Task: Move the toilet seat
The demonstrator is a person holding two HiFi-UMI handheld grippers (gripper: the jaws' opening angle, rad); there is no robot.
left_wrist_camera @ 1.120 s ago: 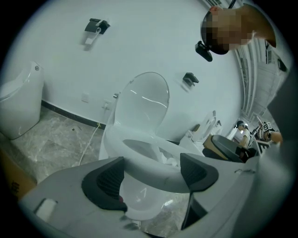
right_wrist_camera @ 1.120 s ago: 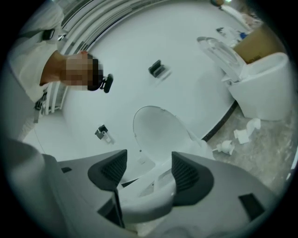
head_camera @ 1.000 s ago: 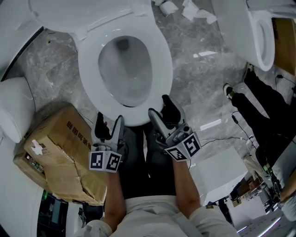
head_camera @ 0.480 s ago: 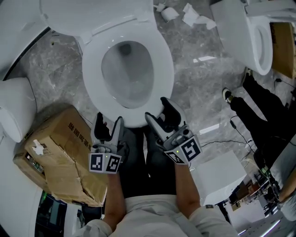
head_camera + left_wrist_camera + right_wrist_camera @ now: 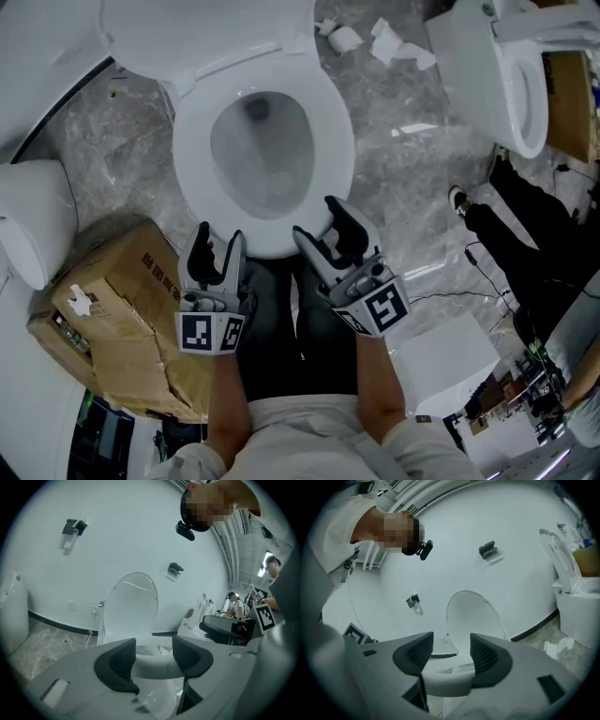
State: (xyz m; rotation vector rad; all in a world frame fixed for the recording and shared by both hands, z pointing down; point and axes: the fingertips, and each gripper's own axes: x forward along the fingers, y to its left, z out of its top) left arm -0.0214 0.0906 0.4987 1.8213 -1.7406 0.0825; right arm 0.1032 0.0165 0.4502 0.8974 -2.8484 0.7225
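The white toilet seat lies down on the bowl and its lid stands raised behind. Both grippers hover at the seat's front rim. My left gripper is at the rim's front left and its jaws are closing. My right gripper is at the front right with one finger over the rim, its jaws closing too. In the left gripper view the seat rim shows through the gap of the left gripper. The right gripper view has the rim below the right gripper. I see no pad pressing on it.
A torn cardboard box lies at my left, next to a white fixture. A second toilet stands at the upper right, with crumpled paper on the marble floor. At the right are a white box and a person's dark legs.
The left gripper's jaws have drawn closer together. Both grippers have stayed at the seat's front rim, while the head view has drifted a little.
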